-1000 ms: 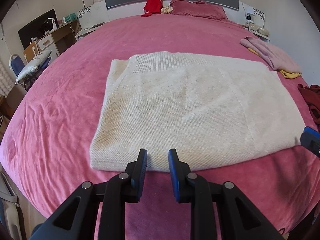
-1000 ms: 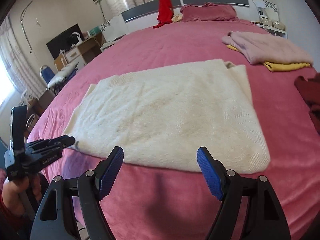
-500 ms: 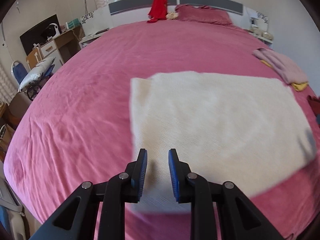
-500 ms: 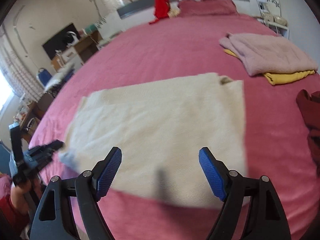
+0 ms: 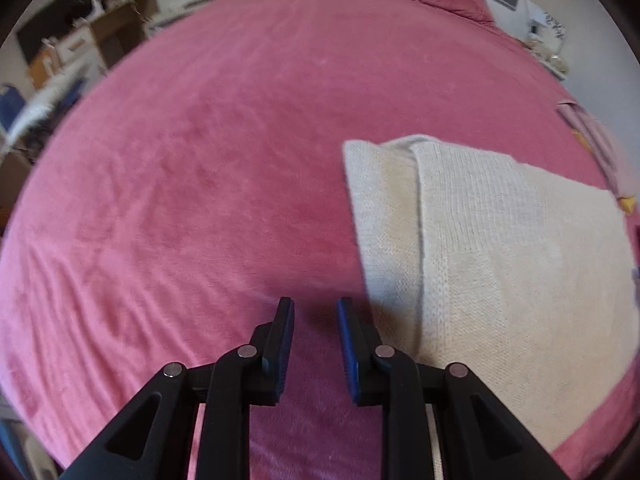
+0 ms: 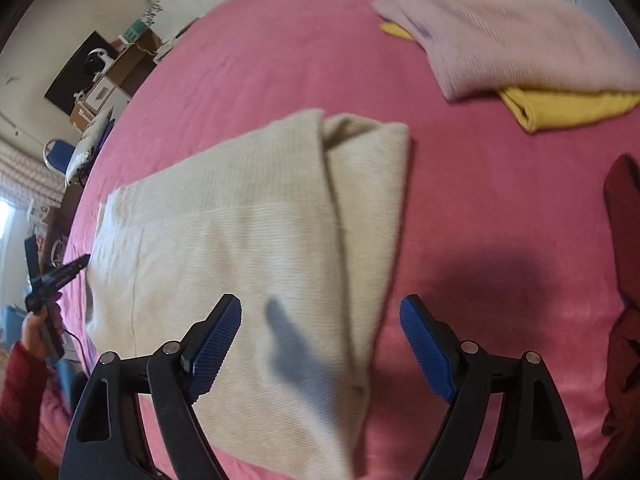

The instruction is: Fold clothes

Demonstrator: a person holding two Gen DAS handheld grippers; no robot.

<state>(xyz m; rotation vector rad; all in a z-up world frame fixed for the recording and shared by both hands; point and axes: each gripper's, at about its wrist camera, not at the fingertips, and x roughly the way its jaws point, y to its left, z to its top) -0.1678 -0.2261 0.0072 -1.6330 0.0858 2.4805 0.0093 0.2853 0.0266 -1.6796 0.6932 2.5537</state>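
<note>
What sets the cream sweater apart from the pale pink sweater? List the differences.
The cream sweater lies near the grippers in the middle of the bed, directly on the cover; the pale pink sweater lies farther off, toward the right edge. The pink one rests on top of a yellow garment; the cream one has nothing visible beneath it. The cream one covers more of the bed. Both are knitted, folded flat, and held by neither gripper.

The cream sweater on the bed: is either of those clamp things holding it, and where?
Neither. The left gripper and right gripper are empty above the cream sweater.
</note>
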